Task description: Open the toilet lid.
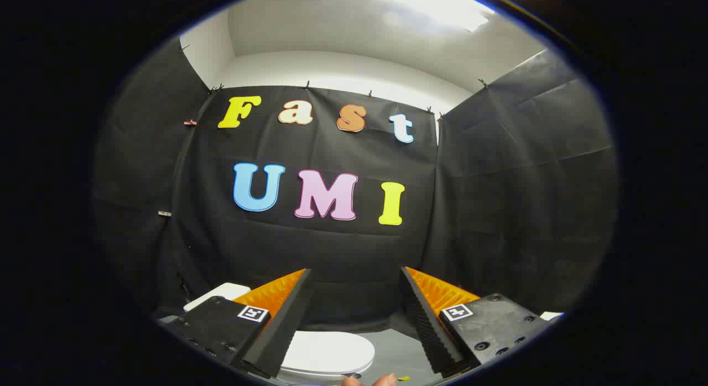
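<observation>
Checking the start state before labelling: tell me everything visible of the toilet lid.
The toilet lid is white, smooth and glossy, plastic by the look, with a rounded oval outline. It lies flat and closed. It sits low between the fingers of the gripper, nearer the left finger, which hides its left edge. The fingers are spread wide and hang above it, apart from it. Nothing visibly touches the lid.

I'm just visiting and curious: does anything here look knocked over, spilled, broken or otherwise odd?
Nothing stands out. The white toilet lid lies shut and flat, below and between the fingers of the open gripper, which hangs apart from it. The grey floor beside it shows no spill. A small yellow scrap lies near fingertips; too small to identify.
</observation>
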### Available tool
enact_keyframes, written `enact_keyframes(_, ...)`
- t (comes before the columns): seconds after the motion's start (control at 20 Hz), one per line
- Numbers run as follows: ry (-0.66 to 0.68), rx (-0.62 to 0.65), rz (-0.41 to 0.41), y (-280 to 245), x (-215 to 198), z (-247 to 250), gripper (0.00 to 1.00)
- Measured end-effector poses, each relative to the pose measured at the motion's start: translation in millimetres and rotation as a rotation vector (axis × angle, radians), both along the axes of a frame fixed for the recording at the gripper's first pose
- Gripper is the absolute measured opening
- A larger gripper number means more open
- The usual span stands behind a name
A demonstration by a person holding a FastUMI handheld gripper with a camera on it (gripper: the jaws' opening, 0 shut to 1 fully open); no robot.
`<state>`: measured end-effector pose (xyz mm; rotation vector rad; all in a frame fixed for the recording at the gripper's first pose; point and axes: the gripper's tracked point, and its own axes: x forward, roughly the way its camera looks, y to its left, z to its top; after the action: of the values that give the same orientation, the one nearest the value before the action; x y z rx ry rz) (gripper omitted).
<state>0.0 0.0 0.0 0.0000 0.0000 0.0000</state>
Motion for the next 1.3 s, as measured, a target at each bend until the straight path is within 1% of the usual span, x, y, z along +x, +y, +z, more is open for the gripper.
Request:
enact_keyframes(1.0,-0.007,-0.009,0.020,8.1,-4.8,6.7,0.98)
enact_keyframes(1.3,0.001,-0.004,0.019,3.6,-1.3,-1.3,0.98)
